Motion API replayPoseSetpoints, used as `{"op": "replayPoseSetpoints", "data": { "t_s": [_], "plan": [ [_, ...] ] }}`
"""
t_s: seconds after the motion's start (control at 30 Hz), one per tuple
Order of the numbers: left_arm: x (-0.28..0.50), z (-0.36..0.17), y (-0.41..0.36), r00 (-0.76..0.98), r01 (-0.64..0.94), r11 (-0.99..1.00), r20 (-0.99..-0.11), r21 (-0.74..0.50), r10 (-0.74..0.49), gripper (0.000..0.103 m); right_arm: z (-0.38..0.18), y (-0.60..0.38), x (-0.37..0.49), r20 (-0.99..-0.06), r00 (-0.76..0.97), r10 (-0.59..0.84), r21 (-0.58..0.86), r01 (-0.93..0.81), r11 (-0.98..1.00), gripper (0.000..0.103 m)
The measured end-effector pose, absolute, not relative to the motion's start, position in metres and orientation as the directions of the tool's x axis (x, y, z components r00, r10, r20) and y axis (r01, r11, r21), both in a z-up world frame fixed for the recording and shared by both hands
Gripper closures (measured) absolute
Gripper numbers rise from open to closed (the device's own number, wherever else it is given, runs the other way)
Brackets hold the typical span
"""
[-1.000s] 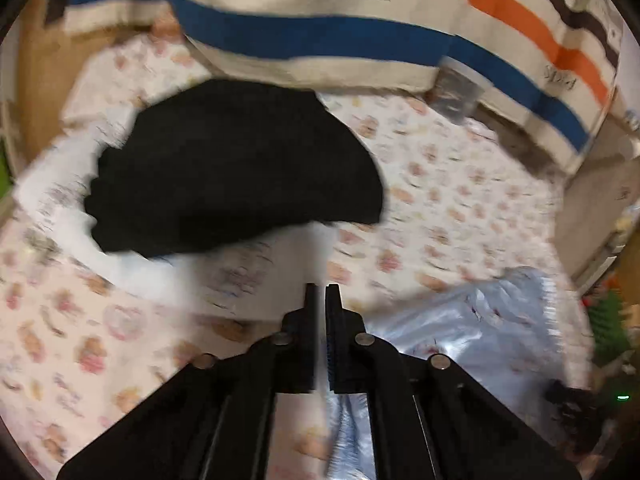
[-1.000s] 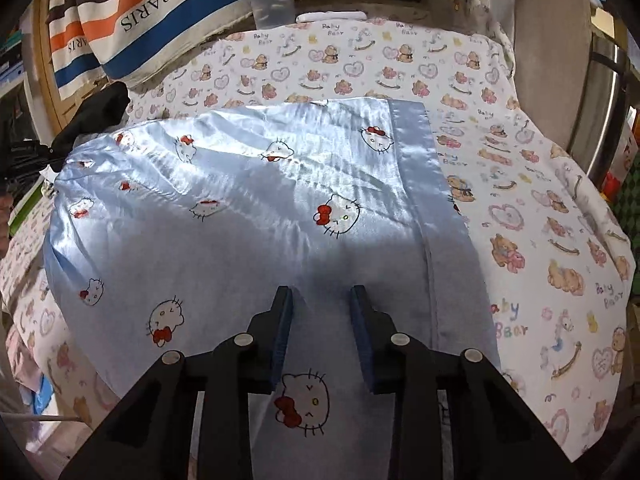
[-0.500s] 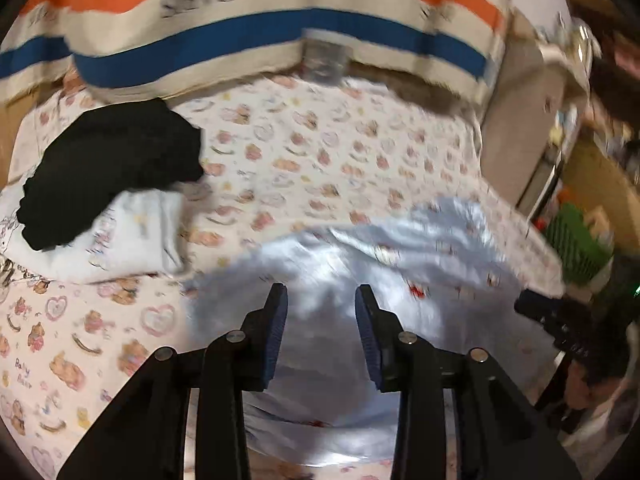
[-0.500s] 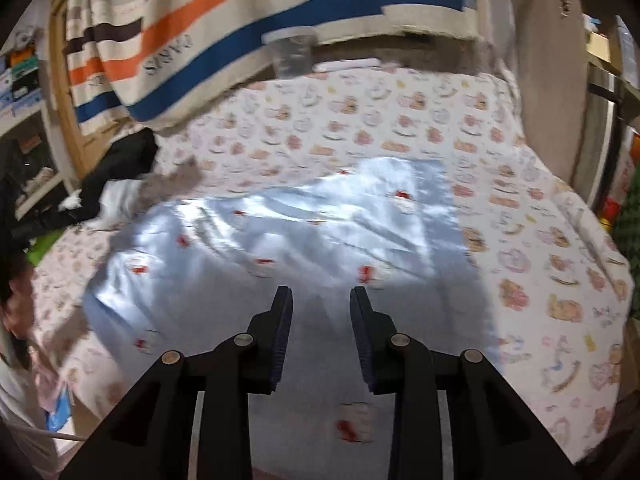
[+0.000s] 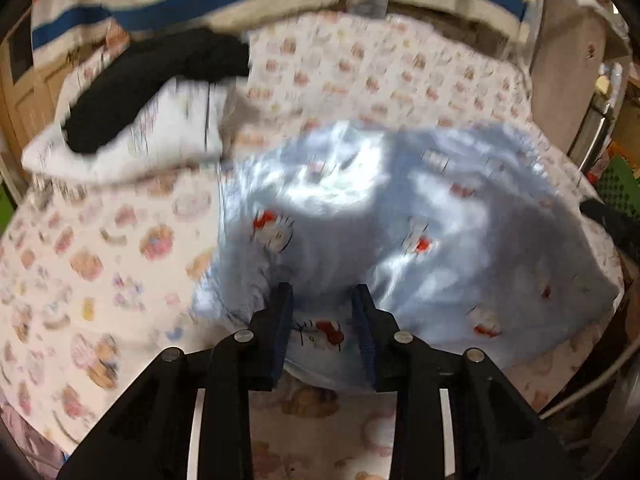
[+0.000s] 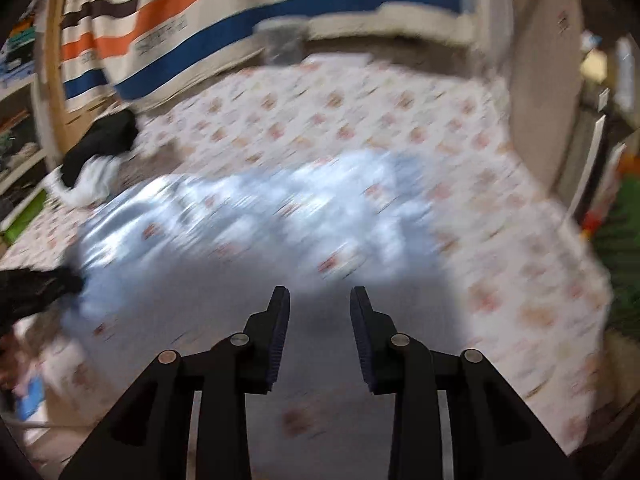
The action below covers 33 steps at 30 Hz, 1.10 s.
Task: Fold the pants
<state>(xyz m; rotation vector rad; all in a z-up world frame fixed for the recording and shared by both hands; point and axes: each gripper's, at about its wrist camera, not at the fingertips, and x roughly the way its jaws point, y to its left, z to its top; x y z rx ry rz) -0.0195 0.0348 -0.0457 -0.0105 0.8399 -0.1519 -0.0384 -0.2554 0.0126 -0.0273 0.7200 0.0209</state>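
The shiny light-blue satin pants point(image 5: 420, 216) with red-bowed cat prints lie spread on the bed. My left gripper point(image 5: 322, 300) is open and empty, its fingertips just above the pants' near left edge. In the right wrist view the pants point(image 6: 248, 216) fill the middle, blurred by motion. My right gripper point(image 6: 319, 300) is open and empty above their shadowed near part. The left gripper's black body point(image 6: 32, 288) shows at the pants' left edge.
A folded black garment point(image 5: 152, 80) lies on a folded white one point(image 5: 160, 136) at the back left; the pile also shows in the right wrist view point(image 6: 96, 148). A striped blanket point(image 6: 240, 12) hangs behind the printed bedsheet point(image 5: 88, 264). A panel point(image 6: 540, 92) stands at right.
The left gripper opened and swung from the black and white pile to the blue pants' left edge. The right gripper stayed open and drew back, so the pants look farther away.
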Motion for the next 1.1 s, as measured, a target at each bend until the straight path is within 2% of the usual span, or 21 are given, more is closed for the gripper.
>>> {"op": "replayPoseSetpoints", "data": {
  "t_s": [0.03, 0.1, 0.13, 0.17, 0.23, 0.27, 0.33, 0.37, 0.47, 0.57, 0.73, 0.87, 0.93, 1.03, 1.1],
  "plan": [
    [-0.02, -0.034, 0.031, 0.684, 0.154, 0.987, -0.715, -0.048, -0.141, 0.067, 0.019, -0.264, -0.033, -0.648, 0.761, 0.001, -0.017, -0.016, 1.0, 0.064],
    [-0.016, -0.01, 0.021, 0.738, 0.195, 0.981, -0.657, -0.011, -0.154, 0.044, 0.036, -0.281, -0.016, -0.627, 0.779, 0.009, 0.013, -0.002, 1.0, 0.053],
    [-0.01, 0.002, 0.016, 0.765, 0.211, 0.977, -0.62, -0.011, -0.173, 0.023, 0.043, -0.284, -0.006, -0.622, 0.783, 0.02, 0.029, -0.002, 1.0, 0.053],
    [-0.003, 0.012, 0.012, 0.794, 0.219, 0.976, -0.578, -0.016, -0.187, 0.011, 0.049, -0.287, 0.006, -0.623, 0.781, 0.037, 0.051, -0.007, 0.999, 0.053],
    [0.02, 0.028, 0.0, 0.84, 0.2, 0.98, -0.516, 0.008, -0.167, 0.004, 0.054, -0.288, 0.03, -0.643, 0.759, 0.108, 0.114, -0.045, 0.992, 0.05],
    [0.033, 0.032, -0.006, 0.845, 0.187, 0.982, -0.514, 0.024, -0.148, 0.002, 0.054, -0.286, 0.046, -0.665, 0.729, 0.164, 0.156, -0.079, 0.985, 0.045],
    [0.065, 0.038, -0.021, 0.833, 0.208, 0.978, -0.528, 0.022, -0.165, 0.002, 0.05, -0.279, 0.075, -0.696, 0.66, 0.282, 0.244, -0.152, 0.958, 0.019],
    [0.079, 0.039, -0.026, 0.819, 0.233, 0.973, -0.54, 0.003, -0.194, 0.002, 0.045, -0.275, 0.089, -0.711, 0.614, 0.342, 0.288, -0.189, 0.939, 0.018],
    [0.116, 0.038, -0.033, 0.776, 0.256, 0.965, -0.581, -0.063, -0.244, 0.002, 0.025, -0.259, 0.129, -0.748, 0.461, 0.478, 0.403, -0.257, 0.878, 0.018],
    [0.13, 0.027, -0.034, 0.762, 0.259, 0.96, -0.588, -0.108, -0.272, 0.002, 0.003, -0.245, 0.15, -0.763, 0.377, 0.525, 0.449, -0.275, 0.85, 0.018],
    [0.144, -0.006, -0.031, 0.707, 0.24, 0.961, -0.654, -0.137, -0.27, 0.002, -0.026, -0.245, 0.171, -0.737, 0.381, 0.558, 0.498, -0.251, 0.83, 0.018],
    [0.15, -0.025, -0.029, 0.654, 0.205, 0.967, -0.714, -0.149, -0.248, 0.002, -0.037, -0.259, 0.18, -0.782, 0.418, 0.462, 0.418, -0.199, 0.886, 0.018],
    [0.156, -0.038, -0.032, 0.614, 0.182, 0.977, -0.763, -0.116, -0.205, 0.002, -0.038, -0.27, 0.183, -0.792, 0.45, 0.412, 0.378, -0.168, 0.91, 0.018],
    [0.157, -0.05, -0.037, 0.603, 0.173, 0.982, -0.781, -0.073, -0.164, 0.002, -0.042, -0.288, 0.189, -0.818, 0.481, 0.316, 0.312, -0.092, 0.946, 0.018],
    [0.158, -0.057, -0.041, 0.599, 0.178, 0.983, -0.787, -0.049, -0.147, 0.002, -0.043, -0.298, 0.193, -0.817, 0.491, 0.303, 0.315, -0.06, 0.947, 0.018]
  ]
}}
